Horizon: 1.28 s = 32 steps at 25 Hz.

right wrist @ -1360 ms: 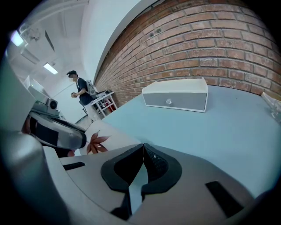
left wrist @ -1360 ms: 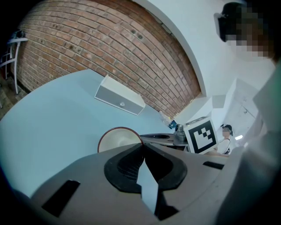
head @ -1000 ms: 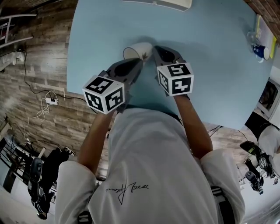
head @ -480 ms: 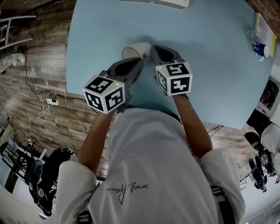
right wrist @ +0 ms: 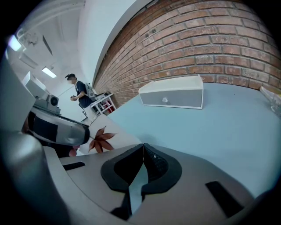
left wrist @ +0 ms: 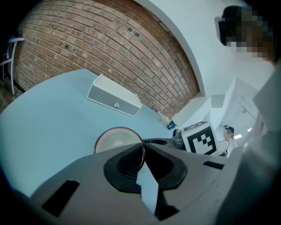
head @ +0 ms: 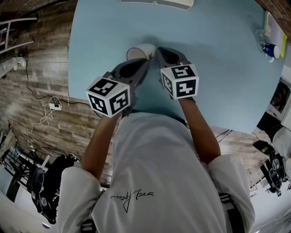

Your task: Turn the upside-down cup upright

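A white cup [head: 144, 49] with a red maple-leaf print lies tipped on the light blue table [head: 218, 68], its dark-rimmed mouth turned to the left. My left gripper [head: 146, 60] is shut on the cup's rim. In the left gripper view the open mouth of the cup [left wrist: 116, 140] faces the camera, and the rim is pinched at the left gripper's tips [left wrist: 142, 151]. My right gripper [head: 158, 50] is just right of the cup, shut with nothing between its jaws. In the right gripper view the cup's leaf side [right wrist: 101, 138] shows left of the right gripper's tips [right wrist: 142, 147].
A long white box [head: 159, 2] lies at the table's far edge. A clear bag and a blue-labelled item [head: 272, 52] sit at the far right edge. The table's near edge runs just in front of the person's body, with wood floor and cables to the left.
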Available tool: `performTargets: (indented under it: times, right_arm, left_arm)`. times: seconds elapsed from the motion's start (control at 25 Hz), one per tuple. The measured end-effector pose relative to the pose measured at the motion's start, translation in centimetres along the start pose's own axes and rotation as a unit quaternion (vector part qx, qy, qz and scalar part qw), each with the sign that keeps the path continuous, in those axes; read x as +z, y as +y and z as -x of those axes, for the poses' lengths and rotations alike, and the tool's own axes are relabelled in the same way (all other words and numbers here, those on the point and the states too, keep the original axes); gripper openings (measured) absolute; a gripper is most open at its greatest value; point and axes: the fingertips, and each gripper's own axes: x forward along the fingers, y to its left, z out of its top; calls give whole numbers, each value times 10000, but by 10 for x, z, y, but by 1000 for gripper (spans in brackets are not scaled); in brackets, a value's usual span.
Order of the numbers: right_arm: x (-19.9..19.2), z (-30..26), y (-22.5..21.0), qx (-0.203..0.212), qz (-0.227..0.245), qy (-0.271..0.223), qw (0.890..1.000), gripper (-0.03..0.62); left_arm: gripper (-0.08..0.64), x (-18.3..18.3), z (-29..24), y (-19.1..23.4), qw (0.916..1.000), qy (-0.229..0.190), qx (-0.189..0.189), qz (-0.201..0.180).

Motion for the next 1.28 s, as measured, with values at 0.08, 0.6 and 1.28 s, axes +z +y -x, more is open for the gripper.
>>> performTargets:
  times: [0.08, 0.6, 1.28]
  right_arm:
    - [0, 0, -2, -15, 31, 15, 10000, 20]
    - [-1, 1, -5, -30, -24, 21, 10000, 20]
    - [-1, 3, -13, -32, -107, 0, 9999, 20]
  left_arm:
    - [27, 1, -2, -1, 10000, 19, -16, -11]
    - [28, 4, -11, -7, 9999, 54, -60, -96]
    - [18, 13, -21, -15, 9998, 4, -127, -145]
